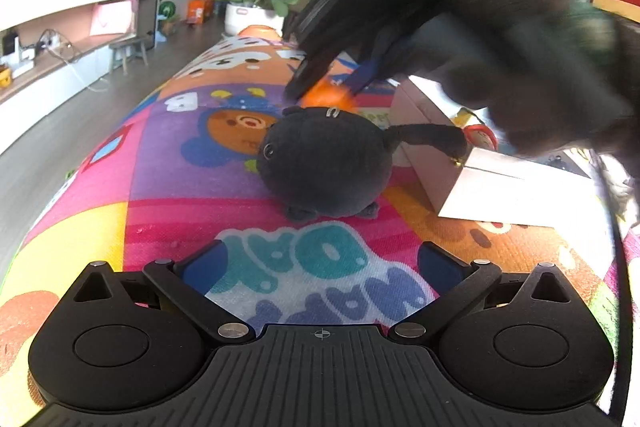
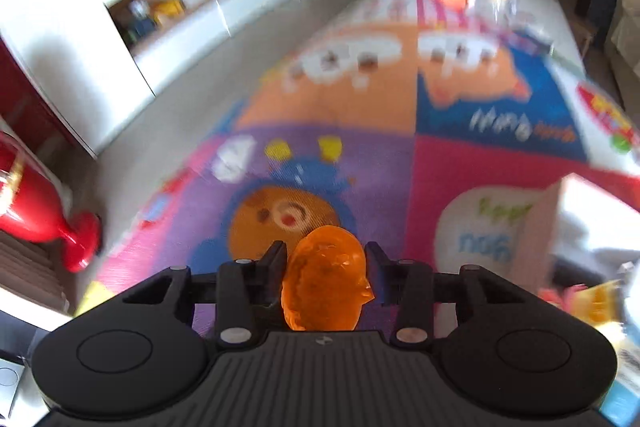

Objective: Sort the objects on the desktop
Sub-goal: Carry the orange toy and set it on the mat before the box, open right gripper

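Right wrist view: my right gripper (image 2: 326,267) brackets the orange toy (image 2: 324,281), grip unclear. Left gripper (image 1: 320,263) wide, empty. Black plush (image 1: 324,163) at 12 o'clock, unsorted beside the box (image 1: 492,187). Mostly undone.

I've got the cartoon-print table cover (image 1: 168,187) under me: black plush toy (image 1: 324,163) dead centre, white box (image 1: 460,167) at three o'clock, orange object (image 1: 326,97) at twelve, possibly touching down.
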Available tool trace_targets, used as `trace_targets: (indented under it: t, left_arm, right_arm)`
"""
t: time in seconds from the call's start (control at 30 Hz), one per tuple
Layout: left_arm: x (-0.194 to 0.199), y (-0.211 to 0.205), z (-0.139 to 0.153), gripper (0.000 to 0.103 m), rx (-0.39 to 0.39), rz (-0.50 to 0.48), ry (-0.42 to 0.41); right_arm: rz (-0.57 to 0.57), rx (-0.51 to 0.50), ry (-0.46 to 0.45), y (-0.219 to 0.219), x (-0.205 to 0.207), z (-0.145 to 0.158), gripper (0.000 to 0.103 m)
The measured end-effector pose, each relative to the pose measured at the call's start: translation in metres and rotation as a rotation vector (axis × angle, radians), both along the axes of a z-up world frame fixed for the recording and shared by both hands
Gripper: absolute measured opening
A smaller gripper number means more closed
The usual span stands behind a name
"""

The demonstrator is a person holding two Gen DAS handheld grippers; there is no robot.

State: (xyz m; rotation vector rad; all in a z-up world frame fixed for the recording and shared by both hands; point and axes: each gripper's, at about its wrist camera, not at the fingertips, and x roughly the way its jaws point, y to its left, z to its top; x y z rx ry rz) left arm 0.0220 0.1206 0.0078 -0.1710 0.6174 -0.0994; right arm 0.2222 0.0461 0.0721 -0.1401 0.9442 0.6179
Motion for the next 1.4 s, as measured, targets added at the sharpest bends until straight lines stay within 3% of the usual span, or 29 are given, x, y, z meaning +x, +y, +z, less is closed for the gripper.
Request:
trace_targets:
  t: [0.1, 0.2, 0.43, 0.47, 0.53, 0.6, 0.73, 0.83, 1.07, 1.3, 1.4]
  left_arm:
    - [-0.003, 0.002, 0.001, 0.103, -0.008, 0.005, -0.016]
    - [-0.005, 0.001, 0.002, 0.103, -0.004, 0.011, -0.023]
    - [0.001, -0.005, 0.002, 0.103, 0.043, 0.000, 0.009]
    - [0.002, -0.006, 0.002, 0.103, 0.049, -0.003, 0.012]
    - [0.001, -0.007, 0.003, 0.103, 0.057, -0.005, 0.004]
    - [0.000, -0.008, 0.006, 0.103, 0.075, -0.008, -0.013]
    - [0.015, -0.020, 0.015, 0.103, 0.171, -0.021, -0.035]
    - [0.037, -0.031, 0.018, 0.103, 0.241, -0.022, -0.041]
    - [0.076, -0.050, 0.011, 0.103, 0.300, 0.027, -0.008]
    - [0.087, -0.044, 0.002, 0.103, 0.284, 0.092, 0.033]
    - [0.091, -0.038, 0.002, 0.103, 0.238, 0.091, 0.047]
  right_arm:
    - [0.010, 0.097, -0.093, -0.047, -0.044, 0.037, 0.042]
    - [0.000, 0.123, -0.153, -0.104, -0.099, 0.048, 0.042]
    - [-0.109, -0.008, -0.201, -0.185, -0.194, -0.014, 0.043]
    - [-0.139, -0.008, -0.224, -0.192, -0.201, -0.021, 0.046]
    - [-0.200, 0.008, -0.262, -0.205, -0.213, -0.030, 0.075]
    - [-0.246, 0.074, -0.268, -0.218, -0.221, -0.038, 0.088]
    - [-0.307, 0.188, -0.211, -0.246, -0.228, -0.055, 0.095]
    - [-0.352, 0.232, -0.182, -0.257, -0.230, -0.066, 0.099]
    - [-0.386, 0.265, -0.154, -0.257, -0.233, -0.080, 0.103]
    - [-0.399, 0.303, -0.150, -0.260, -0.233, -0.082, 0.103]
    - [-0.398, 0.293, -0.152, -0.259, -0.233, -0.083, 0.103]
